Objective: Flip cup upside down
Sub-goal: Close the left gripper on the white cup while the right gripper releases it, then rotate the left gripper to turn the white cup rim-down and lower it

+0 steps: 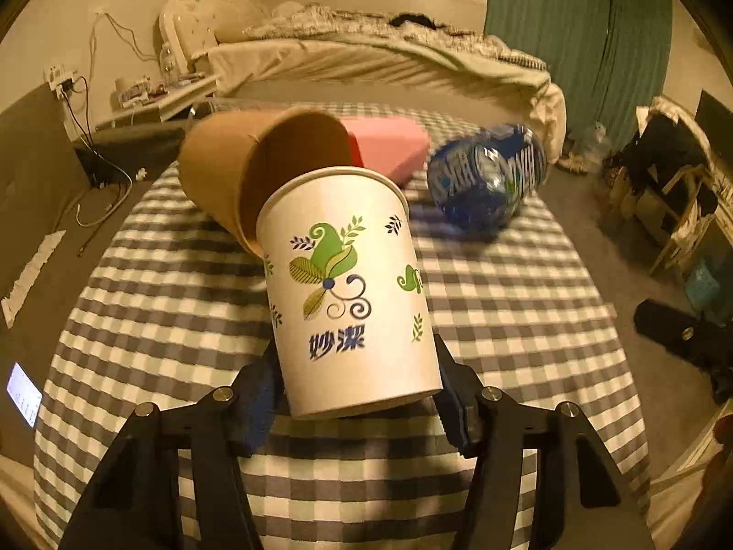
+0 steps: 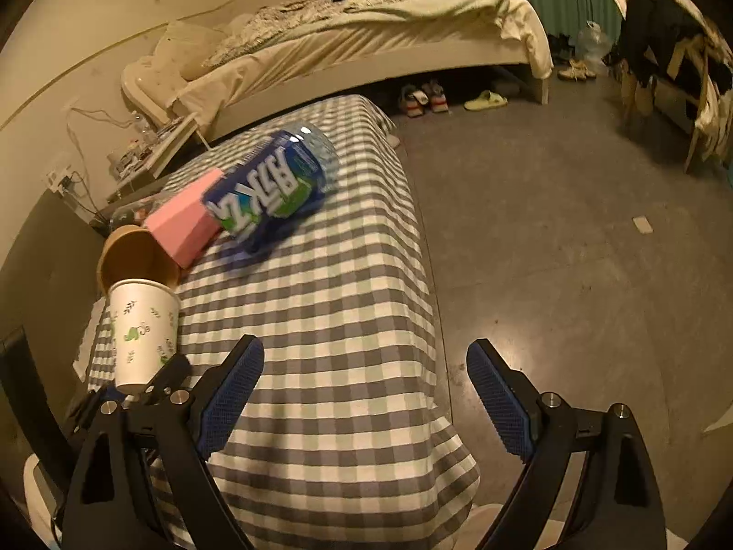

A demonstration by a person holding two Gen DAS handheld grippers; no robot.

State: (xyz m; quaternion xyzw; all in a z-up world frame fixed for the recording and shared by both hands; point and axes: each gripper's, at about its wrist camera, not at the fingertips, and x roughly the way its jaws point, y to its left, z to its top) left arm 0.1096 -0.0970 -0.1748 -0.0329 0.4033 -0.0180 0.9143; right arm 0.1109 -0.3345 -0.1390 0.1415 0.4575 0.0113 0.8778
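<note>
1. Cup (image 1: 348,288): the white paper cup sits clamped between my left gripper's (image 1: 355,394) fingers, rim up, tilted slightly, above the checkered tablecloth (image 1: 527,302).
2. Behind it lie a brown cup (image 1: 229,169), pink block (image 1: 389,146) and blue bottle (image 1: 488,178).
3. My right gripper (image 2: 364,394) is spread wide, holding nothing.

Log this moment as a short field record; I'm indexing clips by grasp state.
held object: white paper cup, rim up, slightly tilted
left hand-held gripper: shut on the cup's lower part
right hand-held gripper: open, holding nothing
behind cup: brown paper cup on its side, pink block, blue water bottle lying down
surface: checked tablecloth
flip: not yet done
</note>
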